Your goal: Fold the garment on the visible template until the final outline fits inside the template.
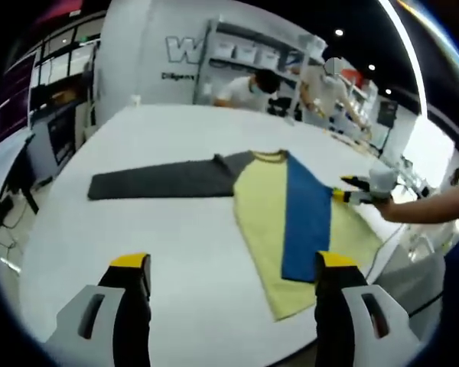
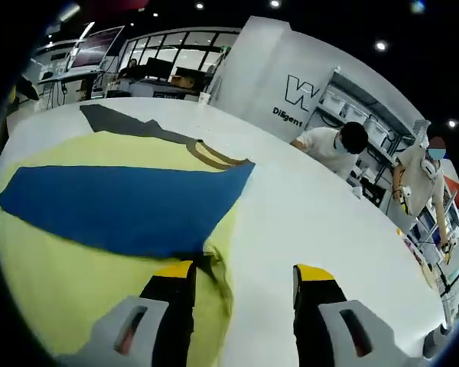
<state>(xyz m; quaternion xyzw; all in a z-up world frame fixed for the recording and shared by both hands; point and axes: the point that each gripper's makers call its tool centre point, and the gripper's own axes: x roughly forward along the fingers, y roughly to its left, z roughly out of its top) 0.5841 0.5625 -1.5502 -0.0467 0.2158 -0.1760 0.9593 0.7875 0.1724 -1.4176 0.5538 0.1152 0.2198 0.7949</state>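
A yellow long-sleeved garment (image 1: 264, 222) lies flat on the white table (image 1: 161, 245). Its blue sleeve (image 1: 306, 218) is folded down across the body, and its dark grey sleeve (image 1: 164, 180) stretches out straight to the left. My left gripper (image 1: 233, 264) hovers open over bare table, short of the garment's hem. My right gripper (image 1: 359, 195) reaches in from the right at the garment's edge. In the right gripper view, that gripper (image 2: 245, 271) is open. Its left fingertip (image 2: 174, 269) sits over a dark crease at the edge of the yellow cloth (image 2: 69, 267), beside the blue sleeve (image 2: 122, 202).
A person's arm (image 1: 436, 202) holds the right gripper. Another person in a white shirt (image 1: 249, 88) bends over at the far side of the table, in front of shelving (image 1: 245, 53). The table's near right edge (image 1: 367, 275) runs close to the garment. Desks (image 1: 57, 130) stand on the left.
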